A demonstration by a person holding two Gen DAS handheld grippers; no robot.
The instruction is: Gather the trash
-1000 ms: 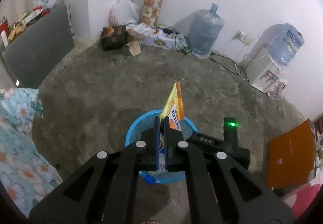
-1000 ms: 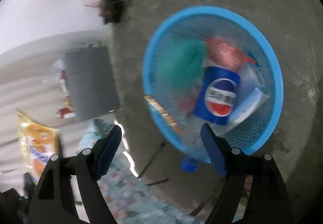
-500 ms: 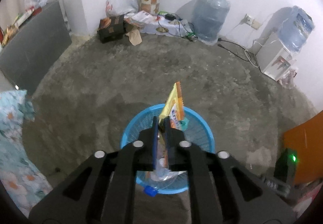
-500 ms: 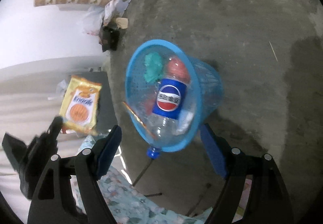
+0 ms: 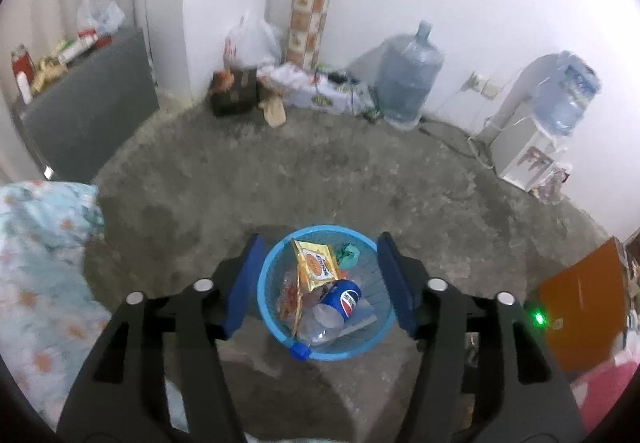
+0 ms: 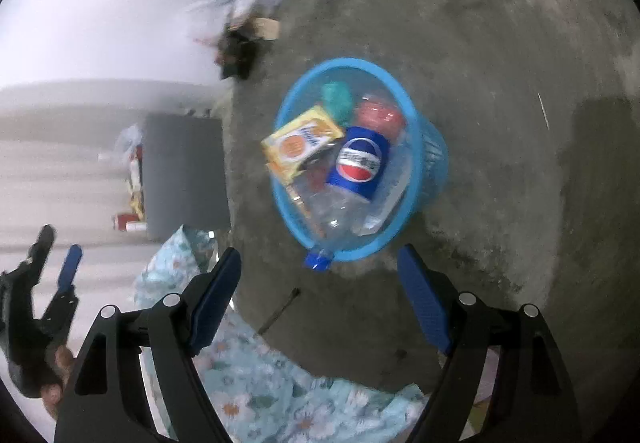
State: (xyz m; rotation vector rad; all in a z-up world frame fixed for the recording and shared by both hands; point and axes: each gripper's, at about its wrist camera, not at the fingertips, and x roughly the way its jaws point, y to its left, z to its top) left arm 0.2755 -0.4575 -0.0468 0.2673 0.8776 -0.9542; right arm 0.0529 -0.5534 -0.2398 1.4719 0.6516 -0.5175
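A blue mesh trash basket [image 5: 267,307] stands on the concrete floor; it also shows in the right wrist view [image 6: 420,147]. Inside lie a yellow snack packet [image 5: 316,265] [image 6: 300,145], a Pepsi bottle [image 5: 340,303] [image 6: 356,171], a green wad [image 6: 338,101] and a red wrapper [image 6: 378,115]. My left gripper [image 5: 320,283] is open and empty, high above the basket. My right gripper [image 6: 320,303] is open and empty, above the floor beside the basket. The left gripper also shows at the left edge of the right wrist view [image 6: 48,267].
A floral cloth [image 5: 44,243] lies at the left. A grey cabinet [image 5: 88,111] stands at the back left. Water jugs [image 5: 408,83], a dispenser [image 5: 524,151], bags and boxes [image 5: 236,91] line the far wall. An orange board [image 5: 584,307] stands at the right.
My left gripper opened and let go of the yellow snack packet, which dropped into the basket. The left gripper rose higher. The right gripper stayed open and drew back from the basket.
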